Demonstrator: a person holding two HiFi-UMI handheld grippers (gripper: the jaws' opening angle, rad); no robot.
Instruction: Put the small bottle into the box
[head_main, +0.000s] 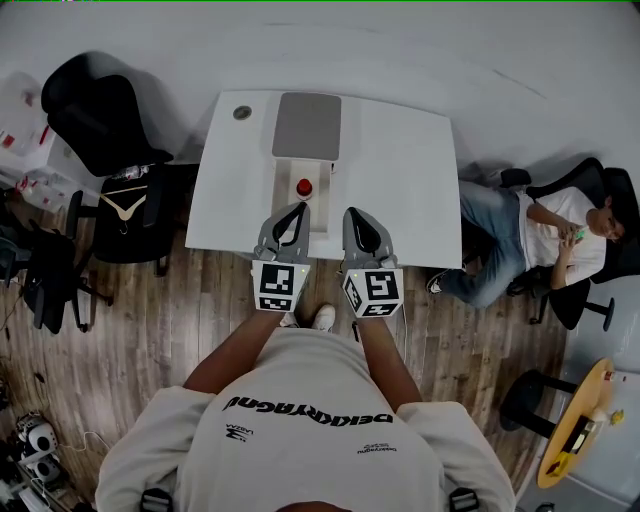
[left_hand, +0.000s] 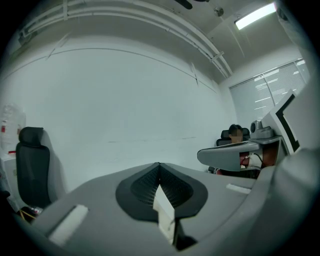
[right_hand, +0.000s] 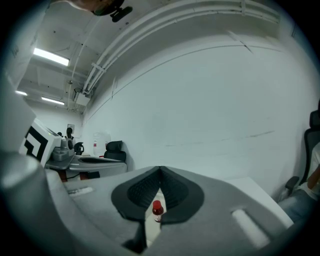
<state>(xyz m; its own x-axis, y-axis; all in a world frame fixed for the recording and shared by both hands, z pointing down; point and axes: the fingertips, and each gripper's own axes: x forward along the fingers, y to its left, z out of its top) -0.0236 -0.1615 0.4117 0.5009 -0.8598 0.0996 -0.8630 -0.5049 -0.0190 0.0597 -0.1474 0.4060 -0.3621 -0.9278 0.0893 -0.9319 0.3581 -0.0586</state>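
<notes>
With left gripper (head_main: 299, 208) and right gripper (head_main: 352, 213) clenched empty, the upright small bottle (head_main: 304, 187), seemingly inside the open box (head_main: 306, 125), should be left unknocked.

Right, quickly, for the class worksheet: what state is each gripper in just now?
Left gripper: shut, holding nothing.
Right gripper: shut, holding nothing; the small bottle stands beyond its jaws, not gripped.
</notes>
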